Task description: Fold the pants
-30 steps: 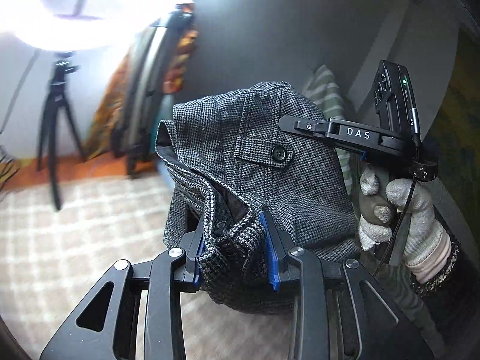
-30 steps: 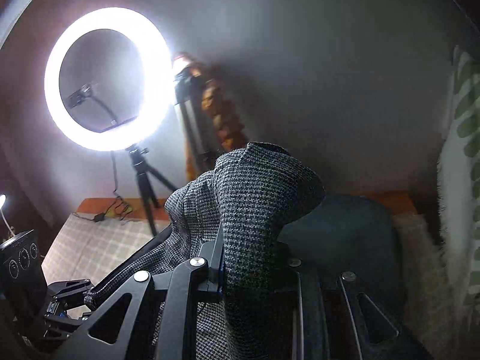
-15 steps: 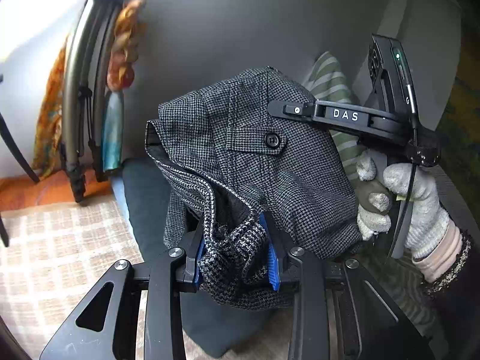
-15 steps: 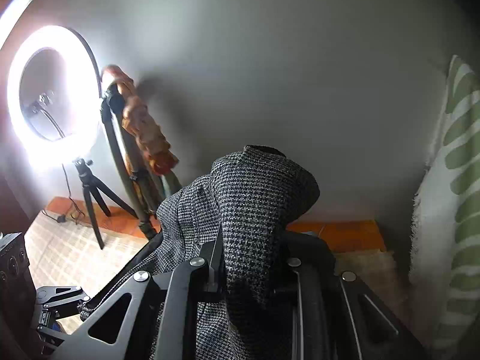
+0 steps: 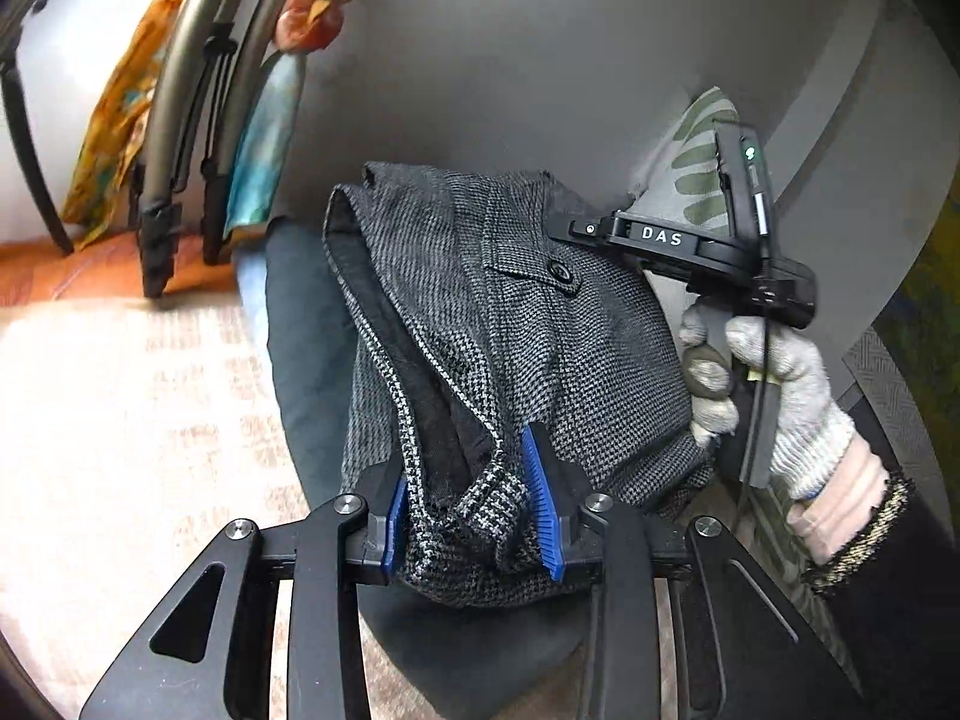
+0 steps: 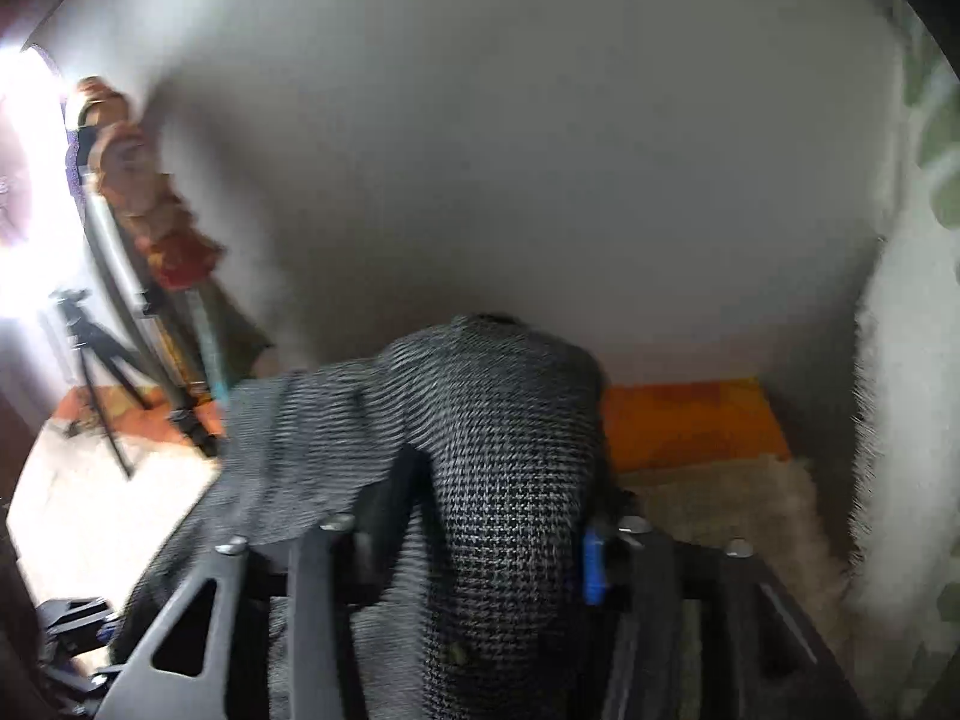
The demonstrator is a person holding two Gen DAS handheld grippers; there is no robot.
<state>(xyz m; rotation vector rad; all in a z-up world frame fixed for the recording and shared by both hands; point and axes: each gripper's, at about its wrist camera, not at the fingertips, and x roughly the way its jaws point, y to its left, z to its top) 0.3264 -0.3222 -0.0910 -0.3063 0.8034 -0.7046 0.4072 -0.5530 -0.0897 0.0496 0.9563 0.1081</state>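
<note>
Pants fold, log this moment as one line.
left gripper: shut on pants | right gripper: opening, pants between | pants: bunched

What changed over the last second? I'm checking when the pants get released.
Both views tilted downward, and the ring light slid out of view. The right hand-held gripper is opening, the pants still between its fingers. The left hand-held gripper stays clamped on the bunched waistband.

Grey houndstooth pants [image 5: 540, 324], bunched and draped, waistband open, buttoned pocket outward.
</note>
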